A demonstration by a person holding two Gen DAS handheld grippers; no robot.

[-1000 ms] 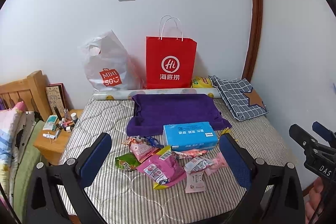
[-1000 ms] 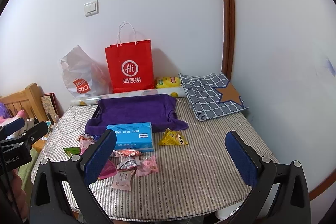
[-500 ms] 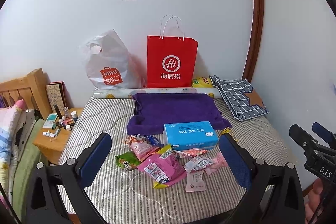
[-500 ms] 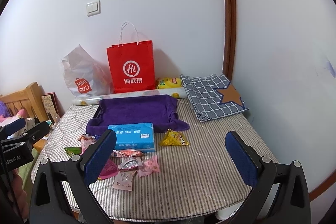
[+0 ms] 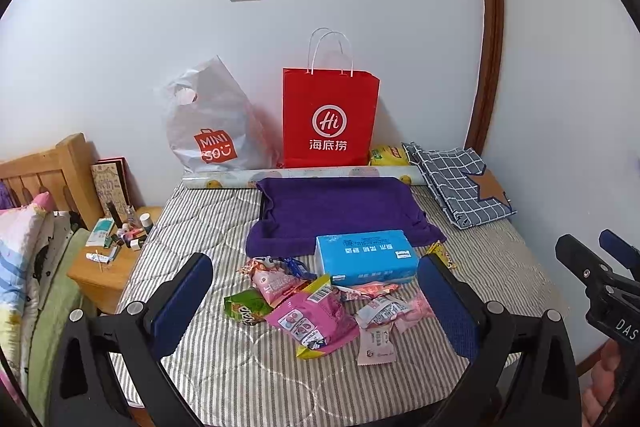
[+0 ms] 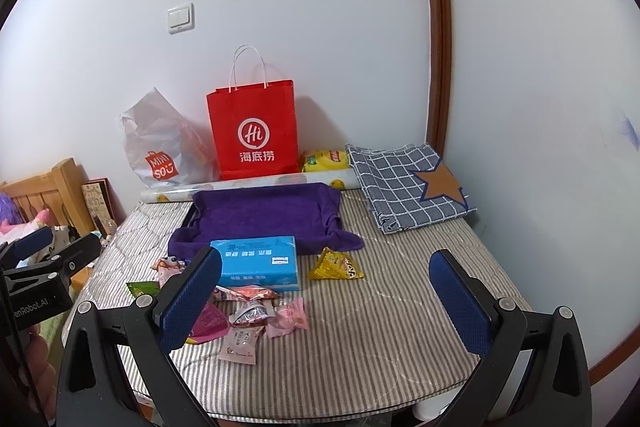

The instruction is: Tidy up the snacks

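Observation:
Several snack packets lie in a loose pile on the striped table: a big pink bag (image 5: 316,321), a green packet (image 5: 245,309), small pink wrappers (image 6: 286,315) and a yellow triangular packet (image 6: 336,265) off to the right. A blue box (image 5: 366,257) sits behind them, partly on a purple cloth (image 5: 340,211) that lines a tray. My left gripper (image 5: 314,311) hovers open above the pile, touching nothing. My right gripper (image 6: 326,301) is open too, over the bare striped cloth right of the wrappers. Each gripper shows at the edge of the other's view.
A red paper bag (image 5: 330,119) and a white plastic bag (image 5: 208,131) stand against the back wall, with a yellow pack (image 6: 324,160) and a paper roll (image 5: 304,175). A folded checked cloth (image 6: 408,183) lies back right. A wooden nightstand (image 5: 102,267) with small items is left.
Both views have shifted slightly, with the scene sitting a little lower in frame. Nothing on the table has moved and both grippers stay open.

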